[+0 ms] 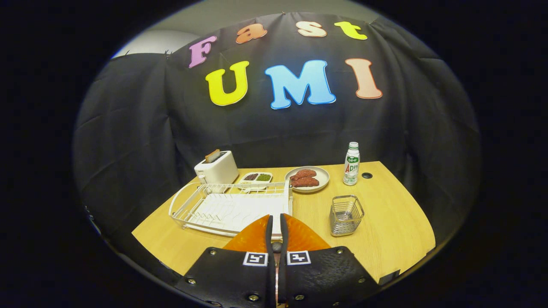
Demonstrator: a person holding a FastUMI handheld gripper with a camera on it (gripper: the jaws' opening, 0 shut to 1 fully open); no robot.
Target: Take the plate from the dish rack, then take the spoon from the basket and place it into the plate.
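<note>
hovering over the near edge of the wooden surface (pixel 385 222), the hand-held gripper (pixel 277 224) has its two fingers pressed nearly together with nothing between them, clenched on empty air. just ahead of the fingertips lies the white wire dish rack (pixel 229 207), its near right corner partly hidden behind them; no plate can be made out standing in its slots from here. to the right of the dish rack, a little apart from it, stands the small metal mesh basket (pixel 346 215), upright; whether a spoon sits inside it cannot be told. behind the dish rack, at its far left corner, is a white toaster (pixel 217 169) with a slice of bread (pixel 212 155) poking out of the top. just beyond the dish rack's far edge rests a small white divided tray (pixel 255 178) with dark and green fillings. beyond the rack's far right corner sits a round plate (pixel 323 176) carrying two reddish-brown pieces of food (pixel 305 178). further right of that plate, well behind the basket, a white bottle (pixel 352 164) stands upright, next to a dark round hole (pixel 367 175) in the surface.
</note>
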